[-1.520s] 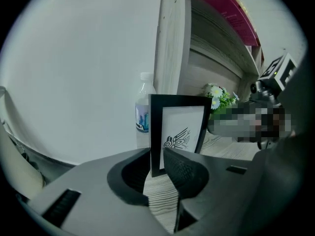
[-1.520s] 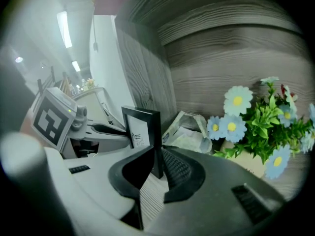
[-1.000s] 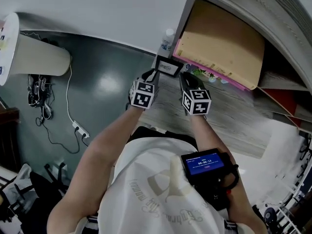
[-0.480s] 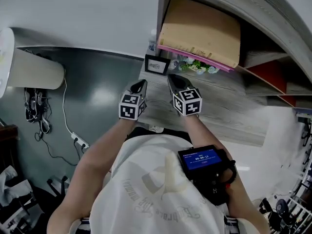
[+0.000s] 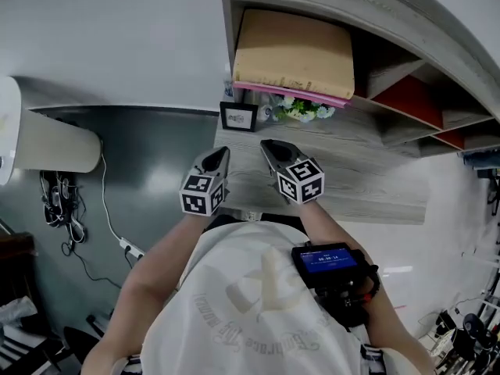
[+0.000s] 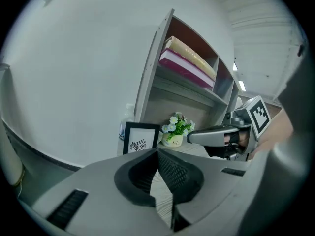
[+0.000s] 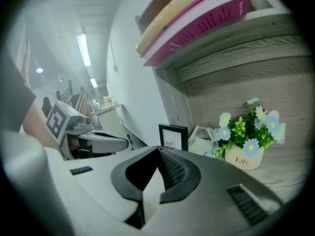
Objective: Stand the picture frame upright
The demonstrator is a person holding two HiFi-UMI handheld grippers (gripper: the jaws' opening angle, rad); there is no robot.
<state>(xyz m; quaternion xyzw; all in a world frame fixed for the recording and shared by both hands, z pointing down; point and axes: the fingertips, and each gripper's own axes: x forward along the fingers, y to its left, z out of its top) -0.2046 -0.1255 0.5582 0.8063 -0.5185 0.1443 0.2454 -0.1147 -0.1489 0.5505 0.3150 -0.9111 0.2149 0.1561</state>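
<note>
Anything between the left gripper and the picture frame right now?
Nothing visible. Only bare desk lies between the left gripper and the picture frame, which stands upright at the back. The flower pot sits off to the frame's right, clear of that line.

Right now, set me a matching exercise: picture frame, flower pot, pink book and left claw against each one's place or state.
1 black rectangular picture frame
2 small cream flower pot
3 flat pink book
4 left claw

A shut, empty
B on the overhead wooden shelf
C upright, back left of wooden desk
D right of the frame

Pairs: 1-C, 2-D, 3-B, 4-A
</note>
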